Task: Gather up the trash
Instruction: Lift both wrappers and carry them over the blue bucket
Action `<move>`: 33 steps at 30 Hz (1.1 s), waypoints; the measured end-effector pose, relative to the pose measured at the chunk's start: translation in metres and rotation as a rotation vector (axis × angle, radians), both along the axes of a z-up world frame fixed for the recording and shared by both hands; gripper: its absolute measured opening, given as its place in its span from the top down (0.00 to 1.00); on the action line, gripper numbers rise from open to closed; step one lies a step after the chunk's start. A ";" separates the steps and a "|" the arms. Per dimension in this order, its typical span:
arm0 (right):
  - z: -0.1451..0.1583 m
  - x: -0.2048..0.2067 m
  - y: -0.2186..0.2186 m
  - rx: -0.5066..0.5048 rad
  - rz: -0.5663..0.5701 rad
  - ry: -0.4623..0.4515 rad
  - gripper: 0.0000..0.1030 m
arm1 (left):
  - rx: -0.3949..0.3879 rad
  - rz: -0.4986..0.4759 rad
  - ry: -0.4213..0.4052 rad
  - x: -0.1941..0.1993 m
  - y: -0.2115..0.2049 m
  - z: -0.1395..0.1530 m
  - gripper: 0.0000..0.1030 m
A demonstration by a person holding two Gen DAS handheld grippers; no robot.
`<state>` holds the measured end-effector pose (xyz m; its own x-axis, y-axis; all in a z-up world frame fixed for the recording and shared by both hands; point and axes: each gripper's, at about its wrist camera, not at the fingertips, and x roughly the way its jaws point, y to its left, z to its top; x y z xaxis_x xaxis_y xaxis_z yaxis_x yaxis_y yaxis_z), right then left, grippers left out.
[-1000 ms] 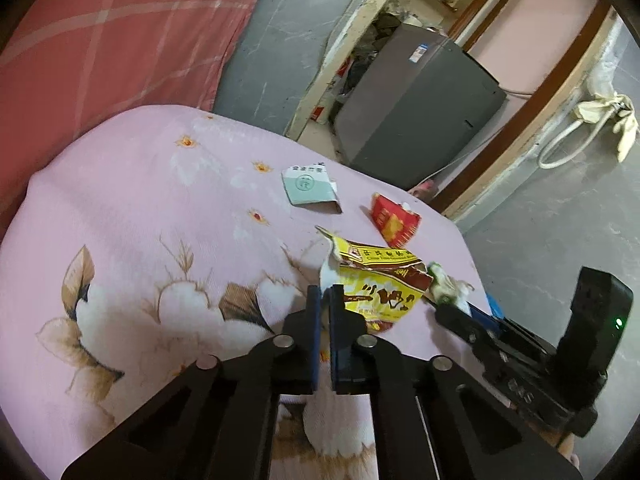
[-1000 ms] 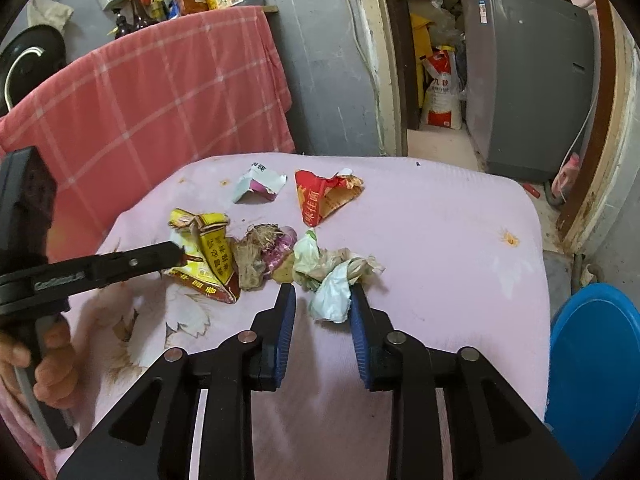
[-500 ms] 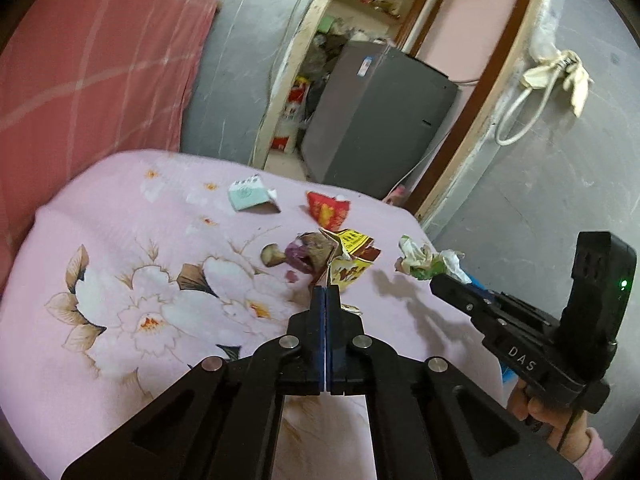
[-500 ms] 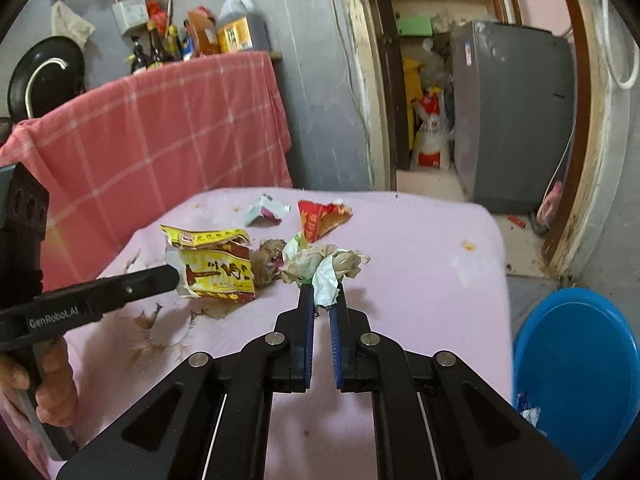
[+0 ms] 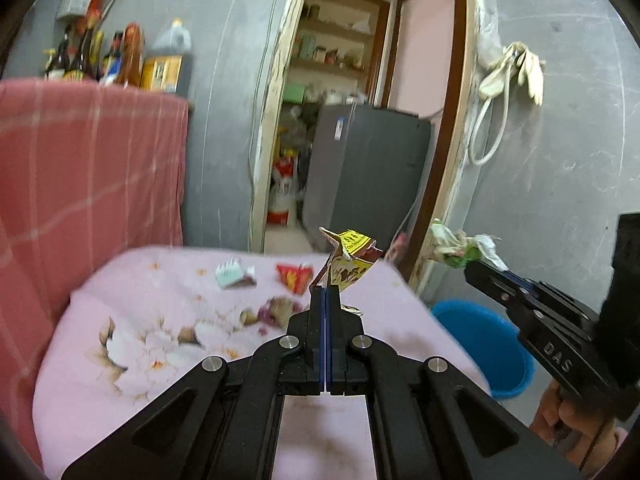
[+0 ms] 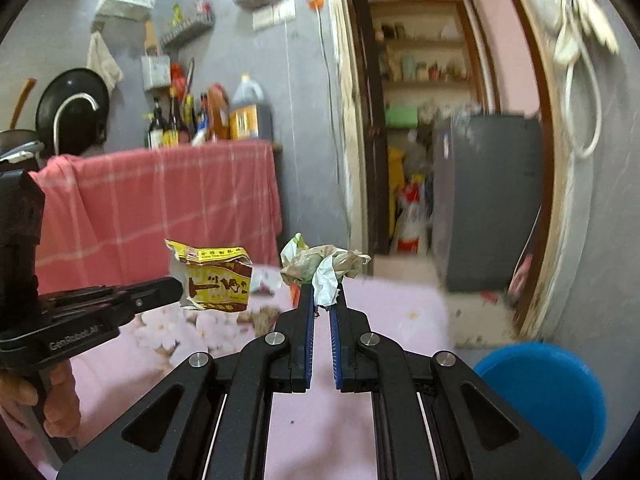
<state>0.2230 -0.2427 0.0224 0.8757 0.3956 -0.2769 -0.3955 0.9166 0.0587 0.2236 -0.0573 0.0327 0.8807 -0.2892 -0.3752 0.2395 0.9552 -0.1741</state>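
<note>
Both tongs were clamped on trash above the pink table [image 5: 120, 380]: the left tongs [image 5: 326, 294] on a yellow wrapper [image 5: 350, 264], the right tongs [image 6: 322, 300] on crumpled paper [image 6: 320, 266]. The blue bin [image 6: 552, 392] waited nearby; three scraps, including a red wrapper [image 5: 294, 276], remained.

"DAS" shows in pale capitals along the black side of the right gripper [image 5: 486, 270], seen from the left wrist camera. On the flank of the left gripper [image 6: 176, 286], seen from the right wrist camera, the lettering reads "GenRobot.AI". The yellow snack wrapper [image 6: 214, 280] carries large dark characters on its yellow face and a thin line of small print along its top band — both too blurred to make out. The big oil jug [image 6: 246, 114] on the counter wears a yellow label, unreadable. A small white sticker sits on the grey appliance [image 5: 362, 172] in the doorway — print too small to tell.
</note>
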 end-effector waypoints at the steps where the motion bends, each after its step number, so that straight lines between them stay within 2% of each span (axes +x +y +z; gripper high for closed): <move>1: 0.005 -0.006 -0.002 -0.004 -0.011 -0.029 0.95 | -0.006 0.004 -0.019 -0.001 -0.003 0.003 1.00; 7: 0.036 -0.032 -0.018 -0.037 -0.088 -0.188 0.95 | -0.060 -0.005 -0.130 -0.005 -0.024 0.025 1.00; 11: 0.047 -0.042 -0.037 -0.045 -0.153 -0.261 0.95 | -0.062 -0.051 -0.197 -0.010 -0.046 0.035 1.00; 18: 0.043 -0.046 -0.085 -0.030 -0.275 -0.265 0.95 | -0.064 -0.131 -0.219 -0.003 -0.085 0.040 1.00; 22: 0.030 -0.041 -0.113 -0.011 -0.346 -0.214 0.95 | -0.068 -0.182 -0.178 0.010 -0.114 0.033 1.00; 25: 0.016 -0.034 -0.133 0.008 -0.400 -0.160 0.95 | -0.067 -0.227 -0.115 0.023 -0.137 0.022 1.00; 33: -0.020 -0.013 -0.171 0.069 -0.469 0.008 0.94 | -0.093 -0.321 0.112 0.065 -0.180 -0.006 1.00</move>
<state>0.2104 -0.4135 0.0025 0.9623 -0.0239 -0.2709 0.0605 0.9900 0.1275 0.2887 -0.2372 0.0266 0.6942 -0.5818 -0.4237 0.4992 0.8133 -0.2990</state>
